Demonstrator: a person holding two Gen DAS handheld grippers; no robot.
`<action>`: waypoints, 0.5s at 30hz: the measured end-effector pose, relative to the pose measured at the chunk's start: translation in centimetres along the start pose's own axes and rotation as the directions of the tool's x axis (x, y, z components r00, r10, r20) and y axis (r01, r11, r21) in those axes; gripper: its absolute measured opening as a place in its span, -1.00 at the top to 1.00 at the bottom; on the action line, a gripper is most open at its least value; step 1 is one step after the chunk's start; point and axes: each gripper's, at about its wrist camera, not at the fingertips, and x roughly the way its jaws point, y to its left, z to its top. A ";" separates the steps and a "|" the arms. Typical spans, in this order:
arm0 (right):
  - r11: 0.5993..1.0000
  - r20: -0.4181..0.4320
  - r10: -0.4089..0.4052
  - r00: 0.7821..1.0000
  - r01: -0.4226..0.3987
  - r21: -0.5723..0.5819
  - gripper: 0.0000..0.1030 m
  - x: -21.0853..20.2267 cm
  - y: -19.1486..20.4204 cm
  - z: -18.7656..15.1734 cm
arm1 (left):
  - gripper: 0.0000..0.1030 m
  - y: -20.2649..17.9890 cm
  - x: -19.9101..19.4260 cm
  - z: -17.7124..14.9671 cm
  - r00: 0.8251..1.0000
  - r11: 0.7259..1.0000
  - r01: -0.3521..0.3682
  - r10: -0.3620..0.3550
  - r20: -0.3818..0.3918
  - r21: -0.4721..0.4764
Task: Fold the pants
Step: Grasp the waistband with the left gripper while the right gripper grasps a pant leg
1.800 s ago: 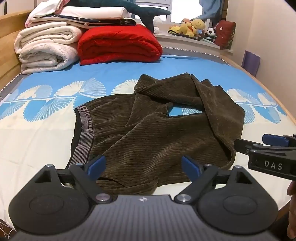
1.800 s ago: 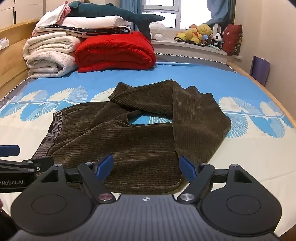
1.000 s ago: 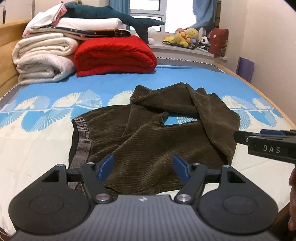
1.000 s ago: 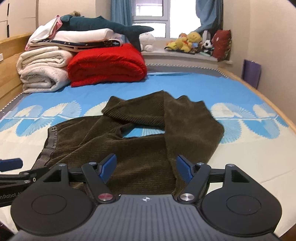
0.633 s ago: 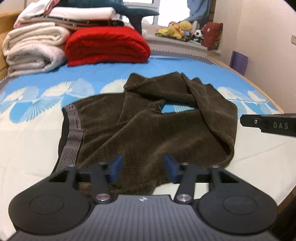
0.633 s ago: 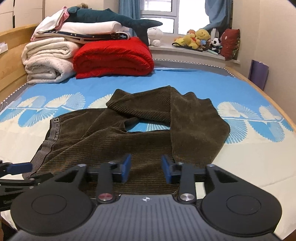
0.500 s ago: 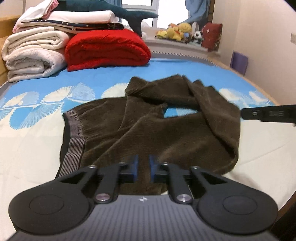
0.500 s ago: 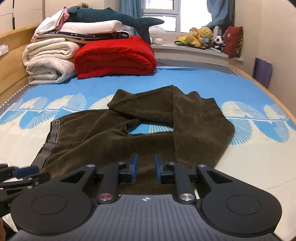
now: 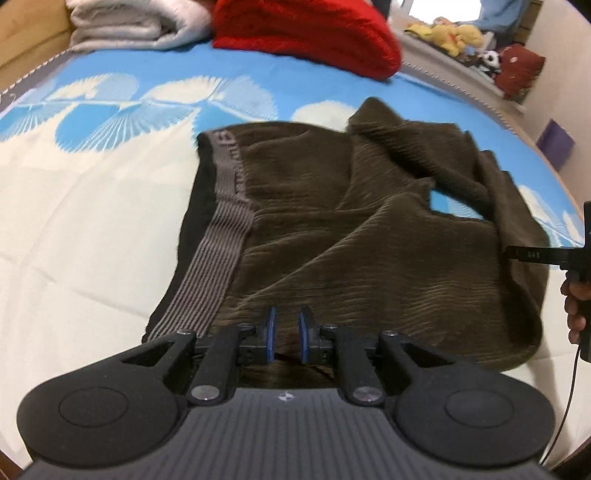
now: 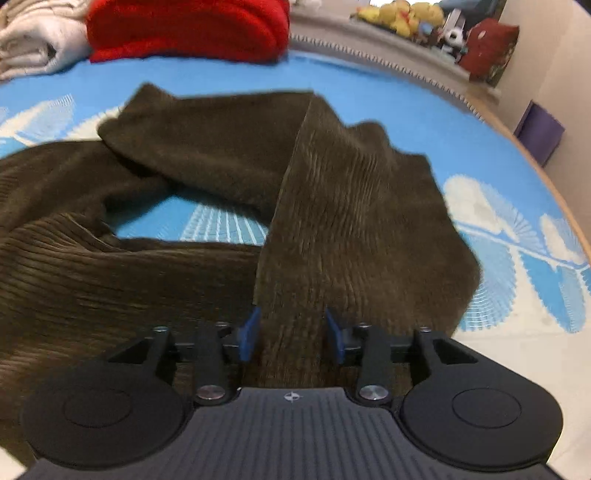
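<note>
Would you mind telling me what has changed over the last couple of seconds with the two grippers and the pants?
Both grippers dropped from a raised view toward the near edge of the brown corduroy pants. The left gripper narrowed to a small gap near the waistband; the right gripper narrowed, then reopened partly astride a trouser leg. Neither visibly pinches cloth yet. The pants lie crumpled as before; the red blanket is unmoved.

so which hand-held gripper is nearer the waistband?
Left. The left hand-held gripper sits over the pants' near edge, just right of the striped waistband. The right hand-held gripper is over a trouser leg at the far side; no waistband shows in its view.
</note>
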 end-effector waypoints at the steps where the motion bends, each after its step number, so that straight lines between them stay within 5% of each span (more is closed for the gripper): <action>1: 1.000 -0.011 0.005 1.000 -0.006 -0.006 0.02 0.8 0.1 0.1 | 0.61 0.0 0.1 0.1 1.000 1.000 -0.005 0.005 0.001 0.006; 4: 0.998 -0.028 0.013 1.000 -0.015 -0.064 -0.09 2.6 0.9 -0.1 | 0.40 -0.4 0.2 0.4 0.999 0.998 -0.034 0.033 0.016 0.047; 8: 0.989 -0.032 -0.041 0.999 0.036 -0.142 -0.10 3.6 1.3 -0.1 | 0.40 -0.7 0.6 0.7 0.998 0.996 -0.042 0.039 0.041 0.077; 9: 0.988 -0.032 -0.075 0.997 0.070 -0.141 0.15 3.6 0.9 -0.1 | 0.40 -0.7 0.6 0.7 0.998 0.996 -0.043 0.039 0.046 0.083; 10: 0.988 -0.038 -0.095 0.995 0.089 -0.125 0.62 3.4 0.3 0.0 | 0.40 -0.7 0.6 0.6 0.998 0.995 -0.046 0.042 0.049 0.088; 15: 0.998 -0.034 -0.070 0.997 0.070 0.004 0.74 -0.3 -5.6 -0.7 | 0.40 -0.3 0.3 0.7 0.997 0.996 -0.041 0.036 0.064 0.077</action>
